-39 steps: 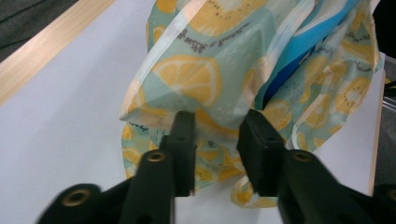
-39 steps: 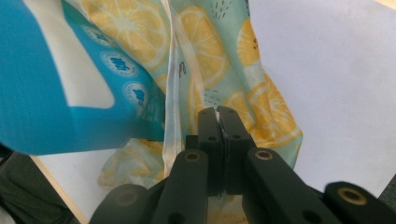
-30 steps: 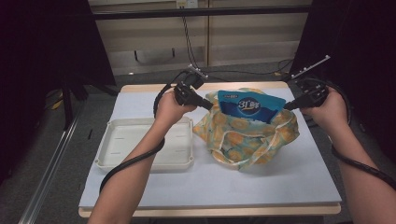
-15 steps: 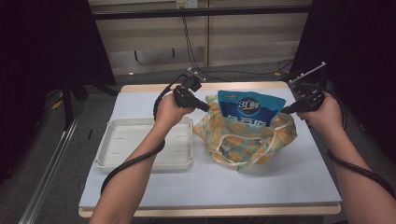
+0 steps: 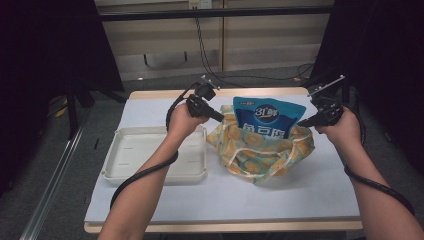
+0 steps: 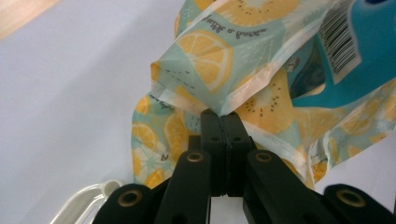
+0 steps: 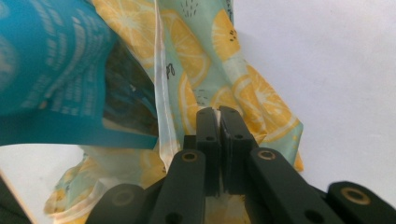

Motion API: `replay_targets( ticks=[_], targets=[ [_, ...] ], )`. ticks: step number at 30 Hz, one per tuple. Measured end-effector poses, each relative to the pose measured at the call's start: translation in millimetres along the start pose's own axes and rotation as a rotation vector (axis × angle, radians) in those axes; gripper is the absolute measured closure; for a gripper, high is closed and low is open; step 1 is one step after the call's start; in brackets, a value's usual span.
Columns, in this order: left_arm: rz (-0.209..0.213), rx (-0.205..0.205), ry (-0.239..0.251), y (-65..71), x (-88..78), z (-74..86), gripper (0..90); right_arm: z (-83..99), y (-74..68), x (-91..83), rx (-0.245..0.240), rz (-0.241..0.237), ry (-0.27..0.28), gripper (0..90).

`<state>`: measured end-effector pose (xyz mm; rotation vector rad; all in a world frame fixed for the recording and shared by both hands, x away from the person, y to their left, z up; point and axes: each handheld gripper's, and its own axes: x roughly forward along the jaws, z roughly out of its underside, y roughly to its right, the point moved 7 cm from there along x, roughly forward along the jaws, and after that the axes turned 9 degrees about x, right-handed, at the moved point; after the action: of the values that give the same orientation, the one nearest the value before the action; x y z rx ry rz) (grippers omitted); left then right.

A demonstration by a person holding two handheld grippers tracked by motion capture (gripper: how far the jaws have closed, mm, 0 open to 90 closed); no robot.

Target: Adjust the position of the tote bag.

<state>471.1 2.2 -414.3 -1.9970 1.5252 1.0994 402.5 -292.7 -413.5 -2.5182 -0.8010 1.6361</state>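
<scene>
A fabric bag (image 5: 265,155) printed with orange slices sits mid-table, and a blue pouch (image 5: 269,117) stands upright in its mouth. My left gripper (image 5: 220,118) is shut on the bag's left rim, where the fabric edge (image 6: 205,51) bunches at the gripper's tips (image 6: 220,114). The pouch (image 6: 369,42) shows a barcode beyond. My right gripper (image 5: 301,122) is shut on the bag's right rim. There the printed cloth (image 7: 247,93) lies against that gripper's tips (image 7: 218,112), with the pouch (image 7: 51,60) to their left. Both hands hold the mouth stretched wide.
A shallow white tray (image 5: 145,155) lies left of the bag, under my left forearm, and its corner (image 6: 88,200) shows in the left gripper view. Cables trail from both grippers. The white tabletop (image 5: 310,195) extends in front of the bag.
Both hands have come down a little with the bag's rim, so the bag sags lower and wider around the pouch. Both grips are unchanged.
</scene>
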Motion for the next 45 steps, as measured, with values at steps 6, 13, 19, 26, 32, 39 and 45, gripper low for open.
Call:
replay_targets(
  ticks=[6, 13, 19, 26, 32, 39, 45],
  targets=[
    [0.009, -0.018, -0.004, -0.5, 7.4, 4.5, 90.0, 4.3, 3.8, 9.8, -0.007, 0.004, 0.023, 85.7],
    [0.020, -0.028, -0.024, 0.5, 17.1, 6.8, 89.9, 7.6, 11.3, 17.6, 0.018, 0.000, 0.028, 84.2],
    [0.021, -0.033, -0.021, 1.0, 22.2, 11.4, 89.7, 9.9, 13.8, 18.1, 0.004, 0.013, 0.046, 70.9],
    [0.031, -0.031, -0.021, 2.1, 20.3, 12.9, 89.5, 11.5, 16.7, 7.3, -0.007, 0.042, 0.061, 59.0],
    [0.028, -0.027, -0.025, 4.4, 19.3, 11.9, 89.5, 8.2, 15.7, -9.0, -0.015, 0.066, 0.075, 50.8],
    [0.026, -0.011, -0.032, 7.2, 19.4, 10.4, 89.4, 6.9, 10.0, -18.4, -0.032, 0.086, 0.066, 44.4],
    [0.019, -0.014, -0.036, 7.3, 17.9, 10.8, 89.4, 5.5, 7.8, -27.5, -0.017, 0.089, 0.060, 35.5]
  ],
)
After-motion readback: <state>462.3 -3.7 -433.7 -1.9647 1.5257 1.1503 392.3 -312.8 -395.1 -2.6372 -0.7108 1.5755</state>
